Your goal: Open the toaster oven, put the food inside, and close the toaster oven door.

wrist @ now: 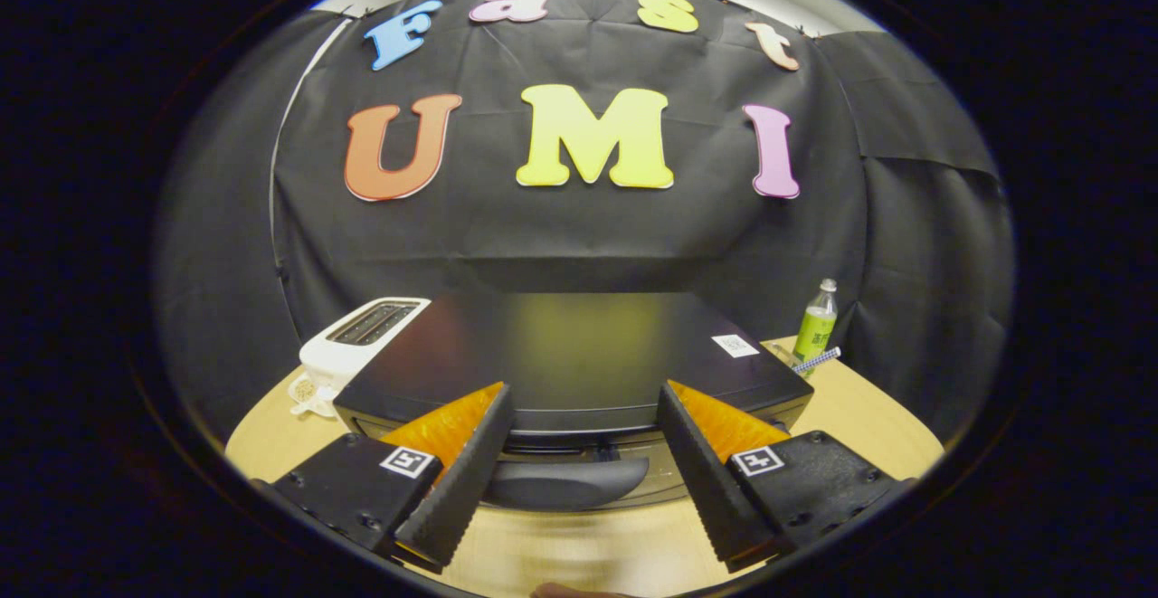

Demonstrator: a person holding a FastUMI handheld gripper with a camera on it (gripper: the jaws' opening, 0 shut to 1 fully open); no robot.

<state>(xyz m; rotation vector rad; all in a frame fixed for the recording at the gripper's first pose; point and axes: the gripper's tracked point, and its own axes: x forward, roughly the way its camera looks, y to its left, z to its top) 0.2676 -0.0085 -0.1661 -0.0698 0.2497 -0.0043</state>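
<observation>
The toaster oven point(579, 363) is a black, boxy appliance with a flat, faintly glossy top that bears a small white square sticker near its far right corner. It stands upright in the middle of the pale wooden counter point(868, 426), its front turned toward the near side. Its door is shut, with a dark curved handle point(565, 482) running across the front face, low and near. The claw point(585, 462) is spread wide, its fingers point(461, 480) apart on either side of the handle and touching nothing; the handle lies between them, and the oven's top stretches beyond their tips. No food can be made out.
</observation>
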